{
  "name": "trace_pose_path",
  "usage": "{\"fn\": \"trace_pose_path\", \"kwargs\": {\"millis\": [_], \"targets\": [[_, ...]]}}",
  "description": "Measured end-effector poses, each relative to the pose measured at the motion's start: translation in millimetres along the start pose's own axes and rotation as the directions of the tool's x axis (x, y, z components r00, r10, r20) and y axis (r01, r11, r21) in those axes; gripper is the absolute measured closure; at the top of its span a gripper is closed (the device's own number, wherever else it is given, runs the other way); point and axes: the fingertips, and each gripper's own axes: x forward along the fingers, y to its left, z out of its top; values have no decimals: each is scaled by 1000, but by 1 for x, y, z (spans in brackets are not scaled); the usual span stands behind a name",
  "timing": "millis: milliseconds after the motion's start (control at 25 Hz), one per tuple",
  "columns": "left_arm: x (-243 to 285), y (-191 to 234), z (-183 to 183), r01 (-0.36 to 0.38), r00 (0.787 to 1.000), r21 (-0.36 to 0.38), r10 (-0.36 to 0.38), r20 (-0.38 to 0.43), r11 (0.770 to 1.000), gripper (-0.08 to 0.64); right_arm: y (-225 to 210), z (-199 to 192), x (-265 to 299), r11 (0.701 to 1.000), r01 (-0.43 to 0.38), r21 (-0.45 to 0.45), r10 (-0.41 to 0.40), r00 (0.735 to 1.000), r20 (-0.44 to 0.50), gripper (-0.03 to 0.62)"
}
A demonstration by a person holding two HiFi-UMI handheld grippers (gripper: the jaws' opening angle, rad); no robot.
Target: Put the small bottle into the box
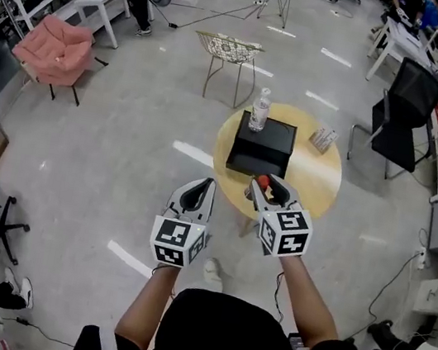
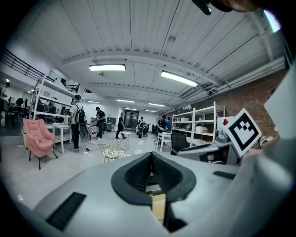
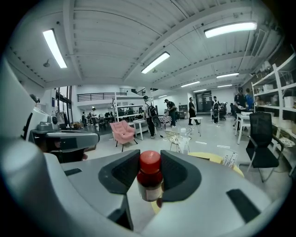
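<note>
Right gripper (image 3: 150, 169) clamps the small bottle (image 3: 150, 184), clearest in its own view; left gripper (image 2: 152, 172) closed, empty.

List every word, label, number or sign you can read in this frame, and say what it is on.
No text is legible anywhere.
Label on the small bottle, held in the right gripper: blurred, unreadable.
Label on the water bottle standing on the black box: too small to read.
Print on the small striped item on the round table: too small.
The cubes on the left gripper and right gripper: black-and-white square marker patterns, no letters or numbers.
</note>
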Motion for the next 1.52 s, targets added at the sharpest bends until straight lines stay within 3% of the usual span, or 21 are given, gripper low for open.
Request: {"fn": "trace_pose_path", "kwargs": {"millis": [720,1520], "targets": [[53,64,-4,38,998,10,-38,-57,999,548,-17,14,86,1000,23,7,-23,999,-25,459],[160,103,-27,-13,991,-34,8,-136,999,548,-87,-10,188,999,-23,27,26,991,-135,459]]}}
